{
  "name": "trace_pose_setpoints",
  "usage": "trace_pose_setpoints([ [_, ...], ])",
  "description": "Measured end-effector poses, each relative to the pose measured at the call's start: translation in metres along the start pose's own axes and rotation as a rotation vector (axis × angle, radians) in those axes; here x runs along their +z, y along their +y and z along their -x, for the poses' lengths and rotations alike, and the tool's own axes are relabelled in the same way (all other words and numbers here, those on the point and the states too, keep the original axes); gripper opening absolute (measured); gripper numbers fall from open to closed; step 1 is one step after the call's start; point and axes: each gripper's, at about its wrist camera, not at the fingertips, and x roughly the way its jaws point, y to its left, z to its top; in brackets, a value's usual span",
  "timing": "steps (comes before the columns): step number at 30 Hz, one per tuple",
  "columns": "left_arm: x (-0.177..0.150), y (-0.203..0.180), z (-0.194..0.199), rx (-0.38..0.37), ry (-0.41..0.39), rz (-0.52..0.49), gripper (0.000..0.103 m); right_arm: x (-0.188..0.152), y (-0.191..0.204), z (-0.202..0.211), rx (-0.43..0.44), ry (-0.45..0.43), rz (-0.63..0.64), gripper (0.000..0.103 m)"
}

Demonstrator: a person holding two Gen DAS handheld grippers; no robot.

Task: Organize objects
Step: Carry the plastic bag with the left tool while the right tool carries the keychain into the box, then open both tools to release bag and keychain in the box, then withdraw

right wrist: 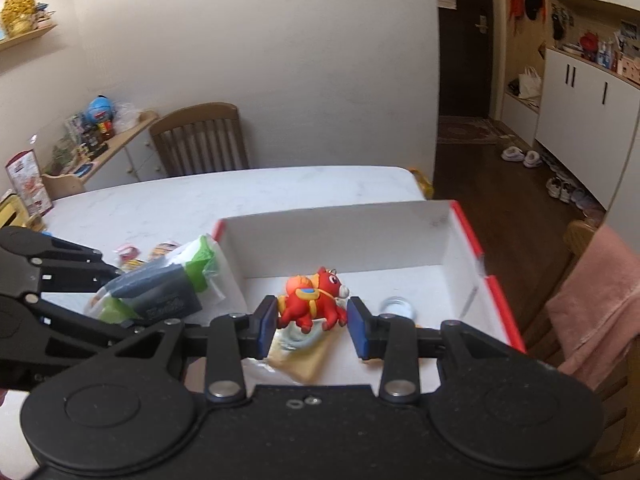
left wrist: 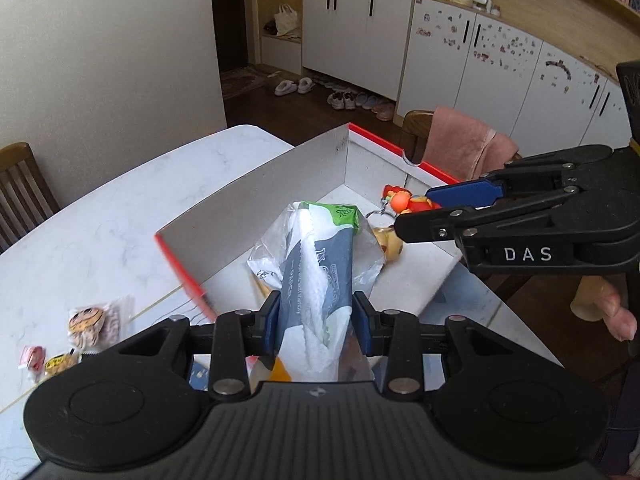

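Left gripper (left wrist: 316, 322) was clamped on the bagged tissue pack (left wrist: 316, 272), long axis pointing straight ahead over the near-left corner of the white box (right wrist: 340, 236). Right gripper (right wrist: 312, 326) was open around the red horse keychain (right wrist: 314, 298), apparently resting inside the box.

Tissue pack and horse toy at box
Bagged tissue pack (left wrist: 316, 280) tilted above red-rimmed box (left wrist: 256, 204); red horse keychain (right wrist: 314, 298) inside box.

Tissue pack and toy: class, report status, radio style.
Left tool shut on tissue pack, over box. Right tool open around red toy in box. Nothing blocking.
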Motion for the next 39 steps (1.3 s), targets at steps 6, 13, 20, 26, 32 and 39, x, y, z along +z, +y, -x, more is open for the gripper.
trace_pose_setpoints([
  [6,0.017,-0.004,-0.029,0.039,0.022,0.036,0.036,-0.004,-0.025,-0.018,-0.032,0.035,0.016,0.037],
  [13,0.03,0.002,-0.067,0.116,0.067,0.047,0.036,-0.008,-0.039,-0.044,-0.05,0.078,0.045,0.037],
  [20,0.028,0.006,-0.101,0.174,0.138,0.053,0.036,-0.013,-0.038,-0.069,-0.056,0.124,0.097,0.037],
  [26,0.026,0.009,-0.113,0.17,0.181,0.071,0.036,-0.017,-0.038,-0.083,-0.061,0.167,0.126,0.037],
  [32,0.026,0.008,-0.122,0.155,0.202,0.089,0.037,-0.022,-0.043,-0.093,-0.059,0.193,0.133,0.037],
  [39,0.026,0.006,-0.125,0.148,0.214,0.094,0.045,-0.023,-0.046,-0.094,-0.047,0.197,0.119,0.039],
])
